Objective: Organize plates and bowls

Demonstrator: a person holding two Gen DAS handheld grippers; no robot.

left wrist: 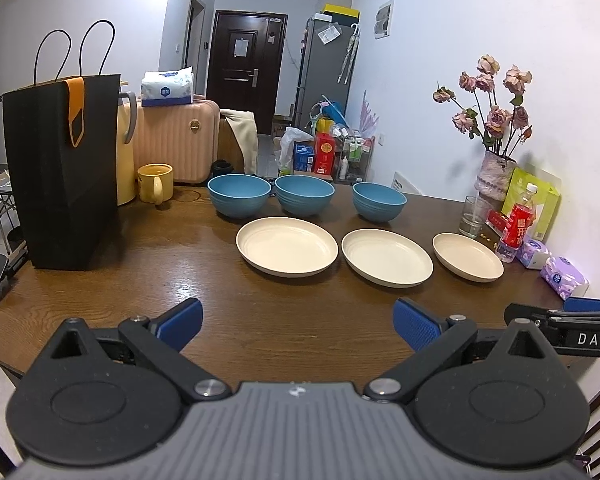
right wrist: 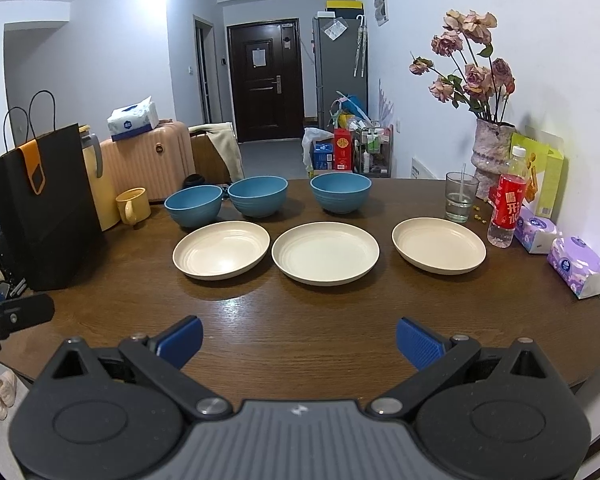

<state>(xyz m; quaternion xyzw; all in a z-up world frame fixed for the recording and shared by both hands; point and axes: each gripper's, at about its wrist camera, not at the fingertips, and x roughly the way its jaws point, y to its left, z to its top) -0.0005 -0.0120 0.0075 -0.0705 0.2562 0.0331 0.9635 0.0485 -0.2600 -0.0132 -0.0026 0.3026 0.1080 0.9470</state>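
I hold both grippers low over the near edge of a dark wooden table (right wrist: 300, 320), neither touching anything. My left gripper (left wrist: 298, 326) has its blue-padded fingers spread wide with nothing between them; my right gripper (right wrist: 299, 344) is spread the same way, also holding nothing.

Ahead of both, well apart from the fingers, three cream plates sit in a row: the left plate (right wrist: 221, 249), the middle plate (right wrist: 325, 253) and the right plate (right wrist: 439, 245), each separate from its neighbour. Behind them stands a row of three blue bowls. The left bowl (right wrist: 193, 205) and middle bowl (right wrist: 258, 196) are just beside each other; the right bowl (right wrist: 341, 192) stands apart.

A black paper bag (right wrist: 44, 208) stands at the table's left, a yellow mug (right wrist: 133, 205) beside it. A vase of dried roses (right wrist: 490, 152) and a red-labelled bottle (right wrist: 508, 204) stand at the right.
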